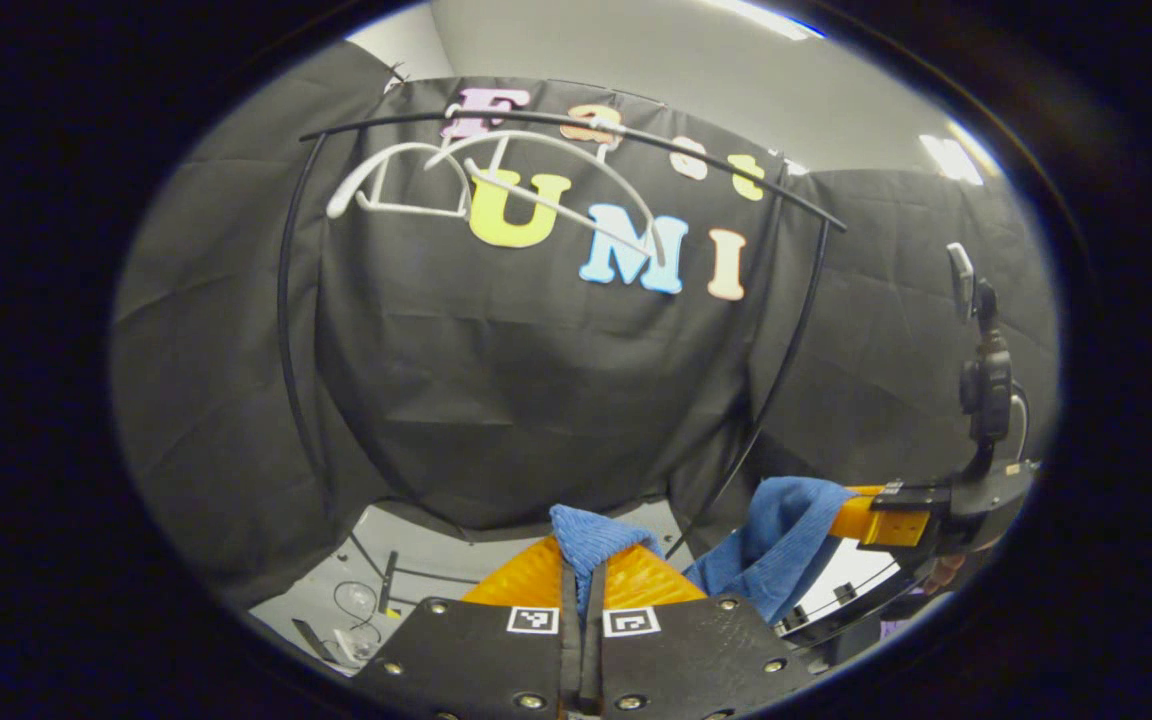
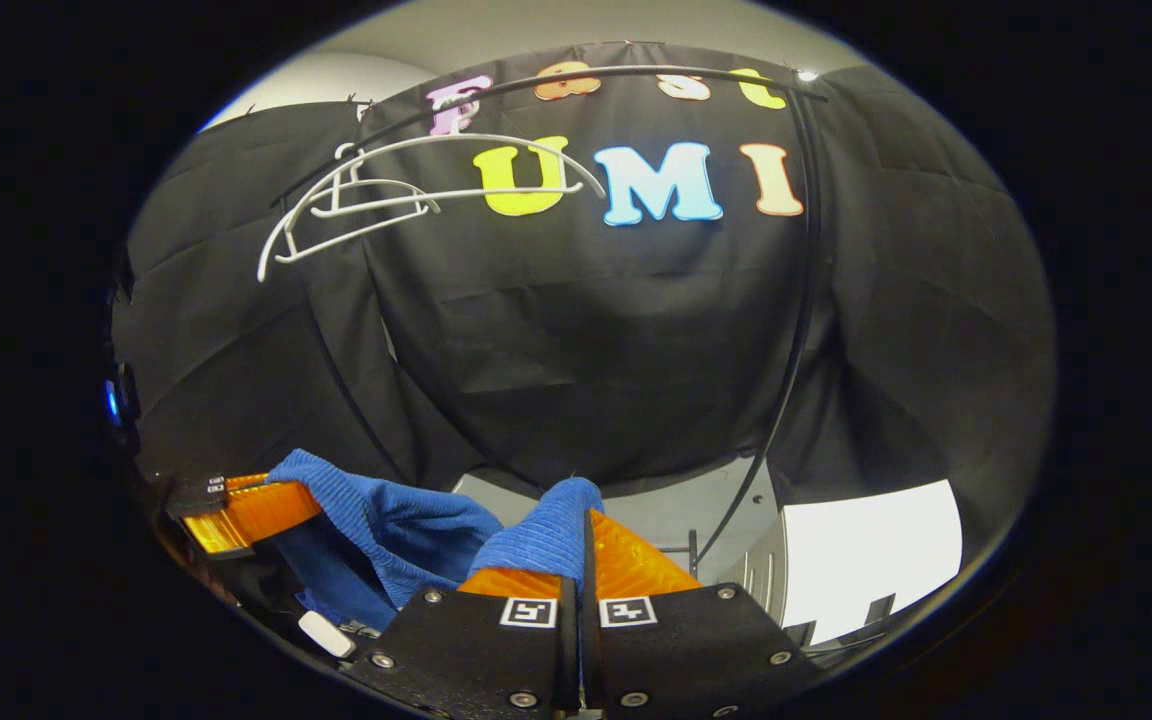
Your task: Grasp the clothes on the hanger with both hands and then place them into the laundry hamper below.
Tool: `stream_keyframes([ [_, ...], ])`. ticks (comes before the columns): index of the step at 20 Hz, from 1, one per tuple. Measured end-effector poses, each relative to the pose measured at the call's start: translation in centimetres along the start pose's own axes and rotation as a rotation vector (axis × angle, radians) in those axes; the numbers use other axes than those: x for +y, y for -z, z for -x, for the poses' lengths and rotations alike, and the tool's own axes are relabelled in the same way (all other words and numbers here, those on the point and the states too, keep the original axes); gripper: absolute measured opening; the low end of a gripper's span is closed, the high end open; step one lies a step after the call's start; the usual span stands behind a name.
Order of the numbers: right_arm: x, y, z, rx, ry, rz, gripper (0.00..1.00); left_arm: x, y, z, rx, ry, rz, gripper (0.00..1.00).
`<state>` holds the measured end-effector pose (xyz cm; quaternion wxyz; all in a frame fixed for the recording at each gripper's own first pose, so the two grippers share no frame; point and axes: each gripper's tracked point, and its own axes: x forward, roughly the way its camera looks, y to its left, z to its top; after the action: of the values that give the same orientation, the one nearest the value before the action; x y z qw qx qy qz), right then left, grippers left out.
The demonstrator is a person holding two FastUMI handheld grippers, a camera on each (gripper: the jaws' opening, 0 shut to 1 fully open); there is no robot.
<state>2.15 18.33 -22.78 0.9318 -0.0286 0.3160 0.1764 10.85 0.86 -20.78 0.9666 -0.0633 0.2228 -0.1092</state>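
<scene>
A blue ribbed garment hangs between my two grippers. In the left gripper view my left gripper is shut on a fold of it, blue cloth poking up between the orange fingers. Farther right there, the right gripper pinches the garment's other end. In the right gripper view my right gripper is shut on blue cloth, and the left gripper holds the garment at lower left. White empty hangers hang on the black rail above. The hamper is hidden.
The rack's black curved posts frame the black cloth wall. Grey floor with cables lies below at left. A bright white surface shows at the lower right of the right gripper view.
</scene>
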Motion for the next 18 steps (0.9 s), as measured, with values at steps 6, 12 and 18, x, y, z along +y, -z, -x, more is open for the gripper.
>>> stream_keyframes([
  [6,-0.2,6.1,-3.1,0.118,0.042,-0.011,0.02,1.0,6.4,-3.1,0.113,0.014,0.022,0.02],
  [12,-1.1,11.4,-5.4,0.229,0.107,-0.079,0.02,3.5,12.6,-7.5,0.209,0.011,-0.078,0.02],
  [18,-0.8,15.4,-8.7,0.335,0.154,-0.119,0.03,5.7,17.0,-10.9,0.317,-0.033,-0.005,0.06],
])
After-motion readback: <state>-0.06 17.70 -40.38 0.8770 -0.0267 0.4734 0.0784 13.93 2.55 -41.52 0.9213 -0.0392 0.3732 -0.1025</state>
